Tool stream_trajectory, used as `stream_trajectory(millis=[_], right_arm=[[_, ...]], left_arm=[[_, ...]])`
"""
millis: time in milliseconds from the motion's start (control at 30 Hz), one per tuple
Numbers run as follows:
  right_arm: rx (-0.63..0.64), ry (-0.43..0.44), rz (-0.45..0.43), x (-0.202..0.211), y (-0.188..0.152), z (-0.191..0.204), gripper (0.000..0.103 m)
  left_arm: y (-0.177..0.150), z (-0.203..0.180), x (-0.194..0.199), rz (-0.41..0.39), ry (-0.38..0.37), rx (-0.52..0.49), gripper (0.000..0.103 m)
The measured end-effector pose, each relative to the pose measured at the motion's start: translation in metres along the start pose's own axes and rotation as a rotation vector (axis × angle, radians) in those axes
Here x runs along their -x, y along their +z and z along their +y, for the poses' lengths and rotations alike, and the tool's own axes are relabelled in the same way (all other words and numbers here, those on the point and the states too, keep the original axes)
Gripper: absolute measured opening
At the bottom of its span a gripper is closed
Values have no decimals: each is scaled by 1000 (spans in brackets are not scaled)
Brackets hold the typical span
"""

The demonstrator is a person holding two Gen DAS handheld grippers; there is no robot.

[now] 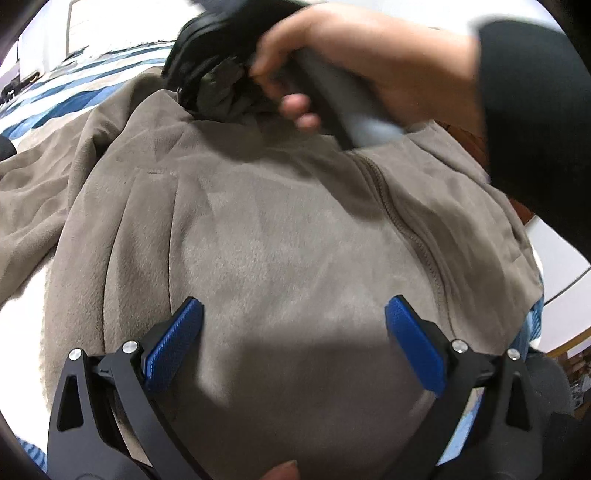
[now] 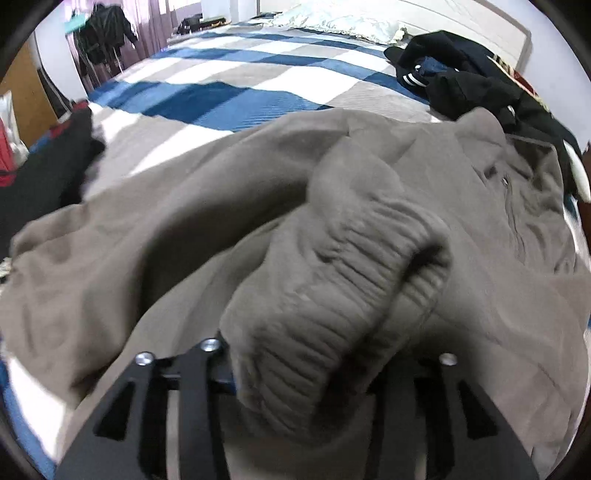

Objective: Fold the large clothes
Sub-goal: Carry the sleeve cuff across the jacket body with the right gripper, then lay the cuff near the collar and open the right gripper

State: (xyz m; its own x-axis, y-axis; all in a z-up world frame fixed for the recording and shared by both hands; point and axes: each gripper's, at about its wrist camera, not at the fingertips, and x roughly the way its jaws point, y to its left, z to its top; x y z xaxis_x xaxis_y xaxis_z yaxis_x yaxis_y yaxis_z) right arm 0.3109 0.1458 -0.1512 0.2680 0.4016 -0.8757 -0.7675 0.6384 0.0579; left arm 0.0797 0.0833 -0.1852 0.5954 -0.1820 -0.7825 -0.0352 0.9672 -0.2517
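A large taupe fleece jacket (image 1: 277,221) lies spread on the bed, its zip (image 1: 406,229) running down the right side. My left gripper (image 1: 293,301) hovers just above the jacket's body, blue pads wide apart, nothing between them. At the top of the left wrist view a hand (image 1: 369,62) holds the blurred right gripper over the jacket's far edge. In the right wrist view the jacket's ribbed sleeve cuff (image 2: 343,280) lies loosely between the fingers of my right gripper (image 2: 328,339). Those fingers stand well apart and the cuff hides the pads.
The bed has a blue, white and grey checked cover (image 2: 229,92). A pile of dark clothes (image 2: 461,81) sits beyond the jacket at the right, a black garment (image 2: 44,173) at the left. A pillow (image 2: 343,22) lies at the far end.
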Motion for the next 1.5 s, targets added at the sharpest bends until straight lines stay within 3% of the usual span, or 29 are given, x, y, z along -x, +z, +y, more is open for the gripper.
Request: stream_trajectory(millis=[67, 100, 267, 400, 567, 667, 700, 767, 867, 1000, 1100, 1167, 1233, 1300, 1333, 1367, 1500], right_arm=[[5, 65, -38, 23, -11, -4, 74], [17, 100, -68, 41, -21, -6, 93], [62, 204, -149, 102, -48, -15, 96], [120, 41, -168, 113, -50, -32, 97], [159, -192, -123, 72, -39, -76, 95], [143, -229, -29, 34, -33, -99, 81], [143, -242, -3, 22, -31, -102, 72], [144, -251, 33, 8, -32, -104, 37], [151, -253, 12, 9, -38, -99, 17], [188, -284, -78, 43, -65, -81, 13], [199, -282, -25, 40, -92, -74, 14], [225, -302, 17, 27, -114, -70, 17], [220, -315, -19, 30, -121, -68, 21], [164, -274, -16, 40, -117, -72, 36], [144, -248, -15, 45, -115, -71, 60], [123, -205, -36, 57, -112, -69, 76], [205, -131, -140, 92, -93, -34, 81]], left_arm=[[0, 1, 1, -2, -4, 7, 98], [0, 3, 1, -2, -5, 8, 98], [3, 3, 0, -9, 1, 4, 98], [4, 2, -1, -14, -1, 14, 98], [3, 0, -3, -19, 13, -3, 98], [4, -1, -4, -20, 15, -7, 98], [4, -1, -5, -20, 15, -7, 98], [4, -2, -6, -20, 17, -9, 98], [2, -5, -7, -19, 27, -23, 98], [2, -3, -5, -20, 19, -14, 98], [3, 0, -4, -20, 12, -5, 98], [3, 1, -3, -19, 10, -3, 98], [3, 0, -3, -18, 10, -3, 98], [3, 0, -3, -18, 11, -6, 98], [3, 0, -3, -18, 12, -8, 98], [3, 0, -3, -18, 13, -10, 98], [3, -1, -4, -17, 7, -7, 98]])
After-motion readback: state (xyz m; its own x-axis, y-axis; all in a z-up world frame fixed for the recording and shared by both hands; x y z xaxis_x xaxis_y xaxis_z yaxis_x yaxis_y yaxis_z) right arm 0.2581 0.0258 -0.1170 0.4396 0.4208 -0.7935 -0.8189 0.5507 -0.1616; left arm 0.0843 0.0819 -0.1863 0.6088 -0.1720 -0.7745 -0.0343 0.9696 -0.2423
